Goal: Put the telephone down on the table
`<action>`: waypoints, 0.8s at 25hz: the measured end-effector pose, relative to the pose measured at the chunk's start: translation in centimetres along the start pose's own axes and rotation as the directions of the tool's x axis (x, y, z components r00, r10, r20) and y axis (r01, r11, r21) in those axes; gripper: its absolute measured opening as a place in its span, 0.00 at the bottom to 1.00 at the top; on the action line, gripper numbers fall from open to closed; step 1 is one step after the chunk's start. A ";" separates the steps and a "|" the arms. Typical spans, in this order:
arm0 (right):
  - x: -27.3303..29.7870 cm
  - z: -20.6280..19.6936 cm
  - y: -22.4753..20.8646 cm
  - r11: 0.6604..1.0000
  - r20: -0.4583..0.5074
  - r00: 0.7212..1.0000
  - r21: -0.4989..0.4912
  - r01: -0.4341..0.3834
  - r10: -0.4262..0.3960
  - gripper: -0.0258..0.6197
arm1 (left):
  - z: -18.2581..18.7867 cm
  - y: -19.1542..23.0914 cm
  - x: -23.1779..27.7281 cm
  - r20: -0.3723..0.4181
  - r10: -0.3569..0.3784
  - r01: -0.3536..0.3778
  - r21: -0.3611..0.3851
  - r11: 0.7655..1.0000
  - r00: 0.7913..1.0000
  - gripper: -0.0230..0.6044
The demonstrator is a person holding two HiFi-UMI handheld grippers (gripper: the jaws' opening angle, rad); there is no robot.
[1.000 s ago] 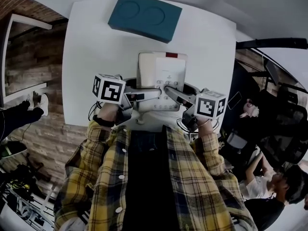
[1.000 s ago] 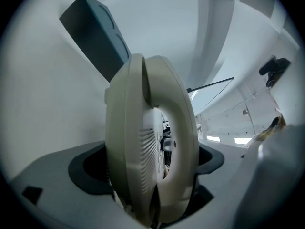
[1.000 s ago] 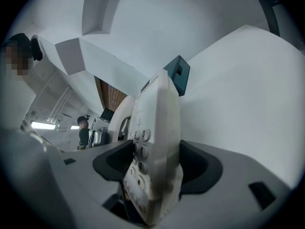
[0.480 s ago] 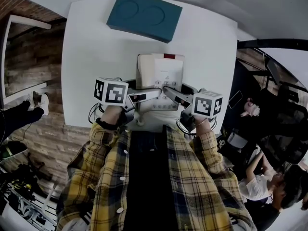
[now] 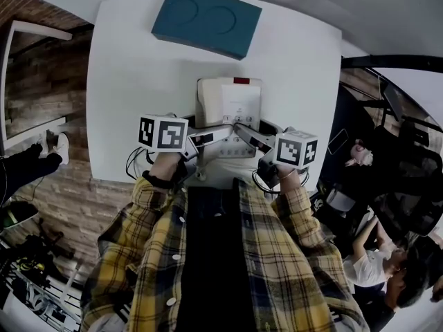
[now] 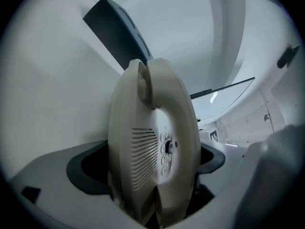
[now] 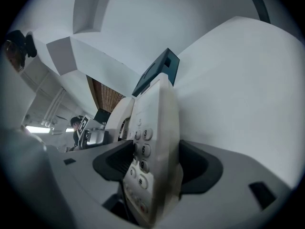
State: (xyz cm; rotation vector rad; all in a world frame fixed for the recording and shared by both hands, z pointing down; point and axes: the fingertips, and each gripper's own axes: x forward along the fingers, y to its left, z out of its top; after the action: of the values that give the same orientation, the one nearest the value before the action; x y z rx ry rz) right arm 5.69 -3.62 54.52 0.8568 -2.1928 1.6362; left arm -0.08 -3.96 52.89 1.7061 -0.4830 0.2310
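We hold the cream telephone (image 5: 230,101) over the white table (image 5: 131,75). Our left gripper (image 5: 206,138) and right gripper (image 5: 248,134) both clamp its near end.

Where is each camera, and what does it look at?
Head view: on the person's head, facing steeply down at the white table, cream push-button telephone, teal rectangular block; shows yellow plaid shirt, left gripper, right gripper.
Left gripper view: rides that gripper, looking along jaws shut on the telephone's handset side.
Right gripper view: likewise, jaws shut on the keypad side.
Shared: all show the telephone.
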 end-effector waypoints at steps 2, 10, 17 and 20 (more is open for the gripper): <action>-0.1 0.1 0.0 1.000 0.005 1.000 -0.008 0.007 -0.007 0.47 | 0.0 0.0 -0.1 0.008 0.006 -0.006 -0.008 1.000 1.000 0.79; -0.1 0.3 -0.4 0.999 0.021 1.000 -0.029 0.022 -0.022 0.47 | 0.1 0.3 -0.1 0.026 0.024 -0.023 -0.044 0.999 0.999 0.79; 0.1 -0.1 -1.4 0.993 0.003 0.996 -0.072 0.095 -0.095 0.47 | 0.9 1.4 -0.9 -0.012 0.237 -0.231 0.168 0.958 0.972 0.79; 0.1 0.0 -1.6 0.991 -0.004 0.995 -0.081 0.102 -0.103 0.47 | 3.3 0.8 -1.7 0.050 0.237 -0.243 0.199 0.949 0.970 0.78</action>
State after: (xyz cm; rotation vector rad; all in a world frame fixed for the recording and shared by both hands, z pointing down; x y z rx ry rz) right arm 6.63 -3.92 55.82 0.9221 -2.1559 1.4904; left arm -2.33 -6.95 52.27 1.8506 -0.7078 0.4482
